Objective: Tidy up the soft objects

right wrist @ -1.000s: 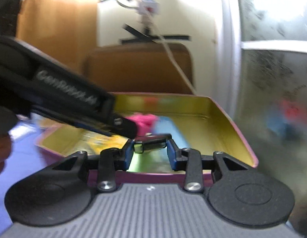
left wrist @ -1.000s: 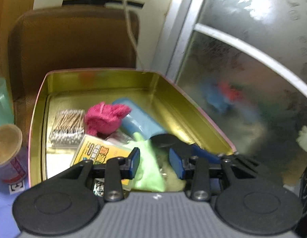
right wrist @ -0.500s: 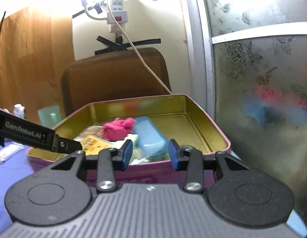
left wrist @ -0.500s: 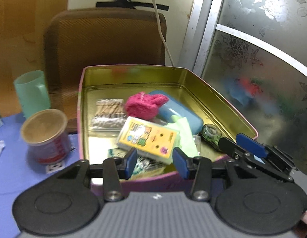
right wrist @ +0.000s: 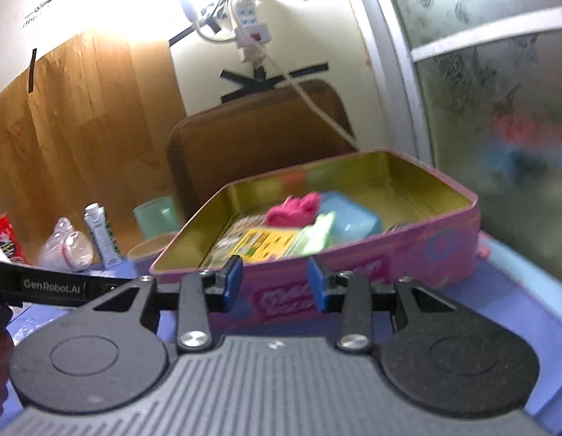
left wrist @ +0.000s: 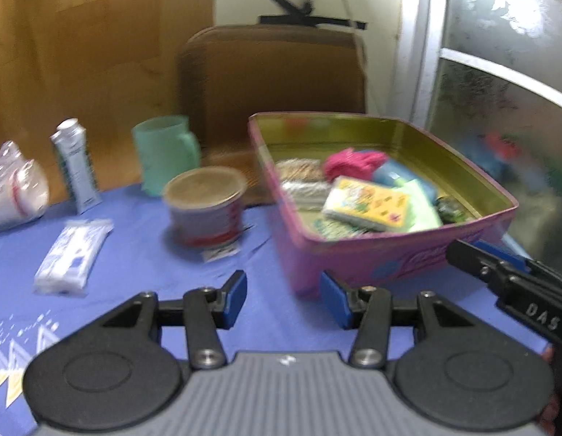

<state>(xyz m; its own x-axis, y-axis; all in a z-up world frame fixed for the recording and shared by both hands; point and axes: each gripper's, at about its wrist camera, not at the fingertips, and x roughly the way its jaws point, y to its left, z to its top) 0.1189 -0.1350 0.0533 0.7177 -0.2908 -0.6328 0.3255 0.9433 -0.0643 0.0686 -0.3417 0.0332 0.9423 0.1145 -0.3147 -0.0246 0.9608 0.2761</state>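
So the biggest thing here is the table with the blue cloth (left wrist: 143, 254), and behind it there's a brown chair back (left wrist: 273, 72) against the wall. On the cloth sits a pink tin box (left wrist: 390, 254) with a gold inside, lid off, over on the right next to the frosted glass door (left wrist: 499, 72). Most of the soft stuff is piled in the box: a pink knitted thing (left wrist: 350, 161) toward the back, a blue case (right wrist: 348, 218) just beside it, a yellow packet (left wrist: 371, 205) lying on top of a light green cloth (left wrist: 420, 207), and a pack of cotton swabs (left wrist: 299, 169) on the left side of the box. Left of the box, out on the cloth, there's a paper cup (left wrist: 204, 207) with a red band, a mint green mug (left wrist: 165, 152) behind it, a white tube (left wrist: 76, 167) standing upright, a clear plastic bag (left wrist: 16, 189) at the far left, and a white tissue pack (left wrist: 72, 250) lying flat nearer the camera. The left gripper (left wrist: 282, 299) hangs over bare cloth in front of the box's near left corner; its jaws have just been opening and there's nothing between them. The right gripper (right wrist: 273, 283) is in front of the box's near wall, jaws partly apart and empty too.
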